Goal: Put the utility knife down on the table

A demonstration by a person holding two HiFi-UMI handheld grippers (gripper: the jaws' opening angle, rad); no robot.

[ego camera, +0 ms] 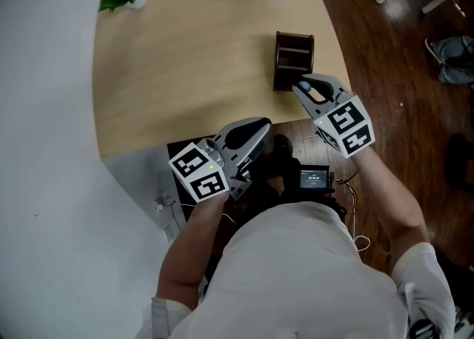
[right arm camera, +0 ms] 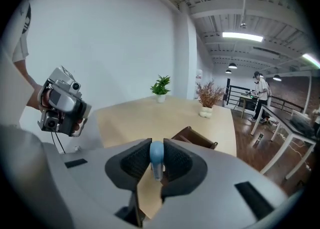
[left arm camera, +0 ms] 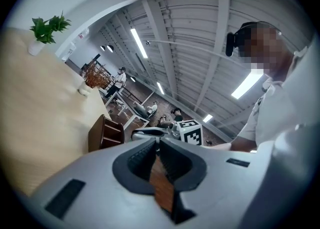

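Blue utility knife, barely glimpsed in the head view, sits pinched in the right gripper; left gripper pressed together, empty.

No word or number reads clearly anywhere here. The marker cube on the left gripper and its twin on the right gripper show only black-and-white square patterns, no letters. The small lit screen near the person shows pale characters, too tiny to read. A reddish sign on the far wall is blurred.
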